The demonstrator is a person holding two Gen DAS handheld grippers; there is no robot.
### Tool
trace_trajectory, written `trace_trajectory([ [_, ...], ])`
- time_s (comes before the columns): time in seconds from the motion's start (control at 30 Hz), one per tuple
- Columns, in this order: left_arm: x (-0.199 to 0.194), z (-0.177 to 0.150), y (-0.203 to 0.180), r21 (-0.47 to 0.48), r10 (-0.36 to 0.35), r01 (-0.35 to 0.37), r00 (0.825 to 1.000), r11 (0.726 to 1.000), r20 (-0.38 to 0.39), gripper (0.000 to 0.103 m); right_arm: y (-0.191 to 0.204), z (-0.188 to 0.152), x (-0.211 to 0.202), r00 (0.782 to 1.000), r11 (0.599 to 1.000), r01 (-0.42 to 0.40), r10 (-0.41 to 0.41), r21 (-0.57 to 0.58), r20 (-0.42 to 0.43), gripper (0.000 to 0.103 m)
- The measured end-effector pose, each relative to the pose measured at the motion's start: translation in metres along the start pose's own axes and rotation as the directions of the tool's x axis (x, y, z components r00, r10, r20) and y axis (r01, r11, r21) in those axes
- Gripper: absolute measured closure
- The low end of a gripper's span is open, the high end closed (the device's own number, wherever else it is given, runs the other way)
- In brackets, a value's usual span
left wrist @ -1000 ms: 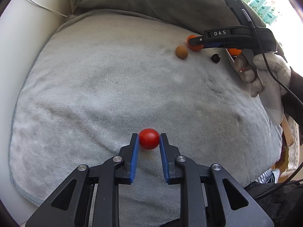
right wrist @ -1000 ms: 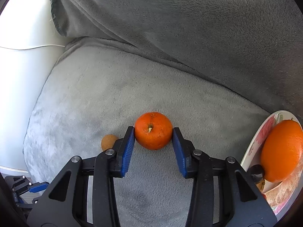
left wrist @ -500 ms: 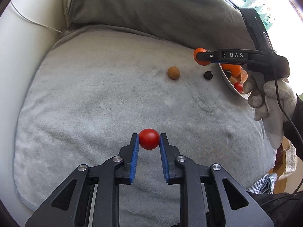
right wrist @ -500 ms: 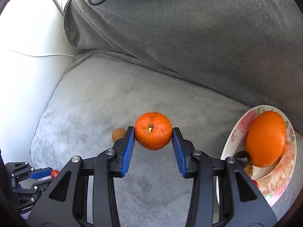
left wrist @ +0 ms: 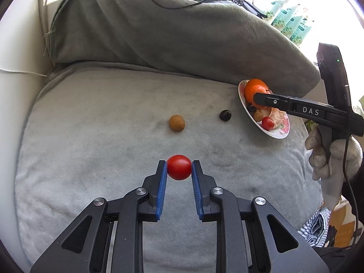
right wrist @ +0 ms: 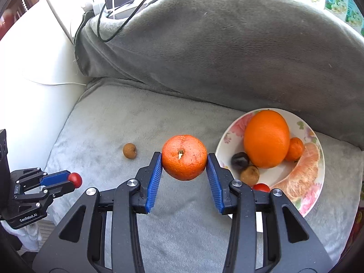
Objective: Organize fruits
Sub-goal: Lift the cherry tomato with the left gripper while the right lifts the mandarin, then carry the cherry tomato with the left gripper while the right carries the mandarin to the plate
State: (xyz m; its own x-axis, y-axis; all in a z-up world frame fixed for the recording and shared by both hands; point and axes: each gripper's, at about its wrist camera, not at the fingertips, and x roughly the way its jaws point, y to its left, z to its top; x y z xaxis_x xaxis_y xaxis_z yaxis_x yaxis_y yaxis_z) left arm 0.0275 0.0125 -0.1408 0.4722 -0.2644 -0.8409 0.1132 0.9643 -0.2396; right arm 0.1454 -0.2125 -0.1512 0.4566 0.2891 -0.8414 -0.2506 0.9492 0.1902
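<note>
Both our grippers carry fruit above the grey cushion, beside the flowered plate.

Our left gripper (left wrist: pixel 179 168) is clamped on a red cherry tomato (left wrist: pixel 179 167), and our right gripper (right wrist: pixel 184 159) pinches a mandarin (right wrist: pixel 184 157) between its blue pads, both fruits clear of the grey cushion (left wrist: pixel 102 118). On the cushion we see a small brown fruit (left wrist: pixel 176 123) and a dark round fruit (left wrist: pixel 225 115) lying apart, the dark one just beside the plate (right wrist: pixel 317 195). The plate holds a large orange (right wrist: pixel 266 138), a smaller orange one, a peeled citrus piece (right wrist: pixel 304 173), a dark fruit, a brown fruit and another red tomato partly hidden behind our right finger. A grey blanket-covered backrest (right wrist: pixel 227 52) rises behind, with black cables (right wrist: pixel 118 16) trailing over its top.
</note>
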Motion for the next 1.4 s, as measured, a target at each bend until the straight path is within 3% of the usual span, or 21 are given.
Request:
trace_trajectory([
  [0.77, 0.031, 0.059, -0.080, 0.174, -0.098, 0.095, 0.995, 0.980, 0.009, 0.083, -0.068, -0.032, -0.047, 0.992, 0.984, 0.103, -0.112, 0.147, 0.054, 0.062],
  [1.4, 0.069, 0.097, -0.137, 0.235, -0.180, 0.180, 0.983, 0.955, -0.022, 0.083, -0.105, -0.046, -0.054, 0.986, 0.968, 0.144, -0.157, 0.207, 0.049, 0.062],
])
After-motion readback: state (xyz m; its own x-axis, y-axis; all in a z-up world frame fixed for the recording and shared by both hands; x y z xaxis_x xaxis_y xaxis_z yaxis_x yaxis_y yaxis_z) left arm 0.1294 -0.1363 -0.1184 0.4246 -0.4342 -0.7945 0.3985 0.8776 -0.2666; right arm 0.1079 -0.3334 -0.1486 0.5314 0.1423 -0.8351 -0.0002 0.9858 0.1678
